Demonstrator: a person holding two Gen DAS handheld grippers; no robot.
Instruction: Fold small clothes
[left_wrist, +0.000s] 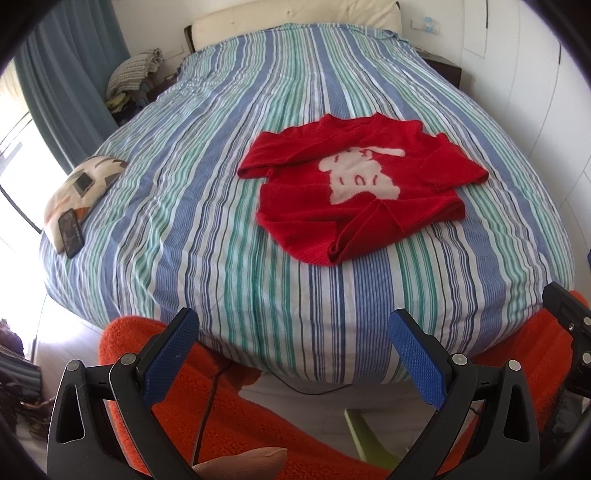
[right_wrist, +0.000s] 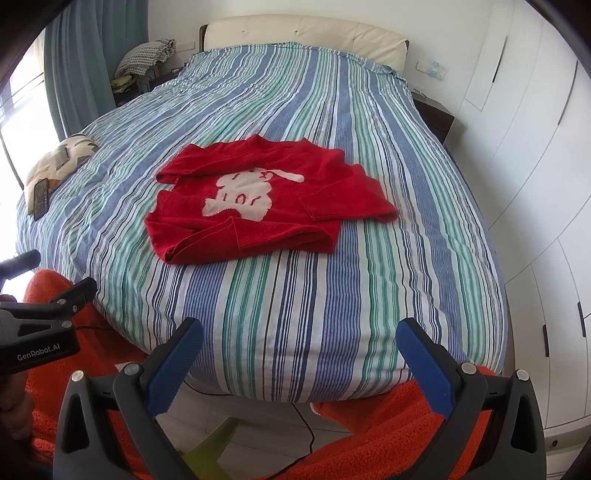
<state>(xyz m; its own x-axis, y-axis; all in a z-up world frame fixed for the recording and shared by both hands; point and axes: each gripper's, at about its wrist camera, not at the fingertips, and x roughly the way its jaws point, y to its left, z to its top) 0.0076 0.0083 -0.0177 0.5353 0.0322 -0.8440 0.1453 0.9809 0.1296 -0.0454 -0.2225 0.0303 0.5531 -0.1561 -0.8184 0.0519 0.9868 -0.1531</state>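
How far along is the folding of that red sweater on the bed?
Barely started. The red sweater lies face up on the striped bedspread, sleeves loosely across it and its bottom hem turned up untidily. Nothing is in hand: the left gripper and right gripper are open, short of it. All folding remains.

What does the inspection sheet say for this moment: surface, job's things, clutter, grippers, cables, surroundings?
Surface: bed under a blue, green and white striped cover, lightly wrinkled.
Job's things: red sweater with a white animal motif lies front up near the foot of the bed, hem corner turned over.
Clutter: patterned pillow at the bed's left edge, phone lying on it.
Grippers: left gripper and right gripper both open, holding nothing, short of the bed's foot.
Cables: dark cable on the floor below the bed.
Surroundings: cream headboard, white wardrobe, blue curtain.
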